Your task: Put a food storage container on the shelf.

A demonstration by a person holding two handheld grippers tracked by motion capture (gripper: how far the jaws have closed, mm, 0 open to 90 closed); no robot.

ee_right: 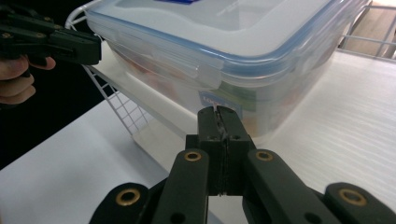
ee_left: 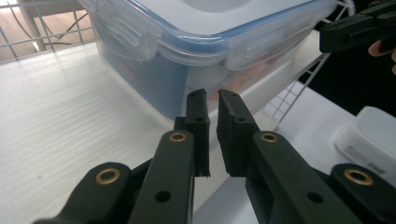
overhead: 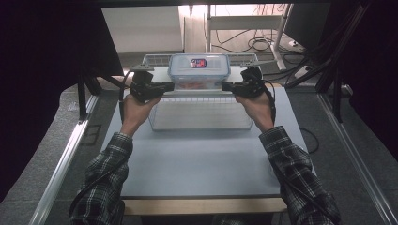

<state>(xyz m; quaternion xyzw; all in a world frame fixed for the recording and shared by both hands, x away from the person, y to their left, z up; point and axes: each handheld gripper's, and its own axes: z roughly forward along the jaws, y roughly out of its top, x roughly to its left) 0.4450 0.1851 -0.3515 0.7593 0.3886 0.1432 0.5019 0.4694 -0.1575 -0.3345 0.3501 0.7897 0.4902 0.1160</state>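
At the left of the high view we hold our left hand-held gripper (overhead: 165, 87) level, its tips pointing inward at the left end of a clear food container with a blue-rimmed snap lid (overhead: 199, 70). In the left gripper view its jaws stand nearly together, a thin slit between them and nothing inside it; the container (ee_left: 187, 51) sits just beyond the tips, on the white shelf of a wire rack (ee_left: 60, 112). Whether the tips touch the container's wall we cannot tell. Between our two hand-held grippers the container rests on that rack (overhead: 155, 59), raised above the grey surface (overhead: 197, 159). To the right, our right hand-held gripper (overhead: 230, 87) points inward at the container's other end. In the right gripper view its jaws are pressed flat together, gripping nothing, with the container (ee_right: 224, 56) just ahead of the tips.
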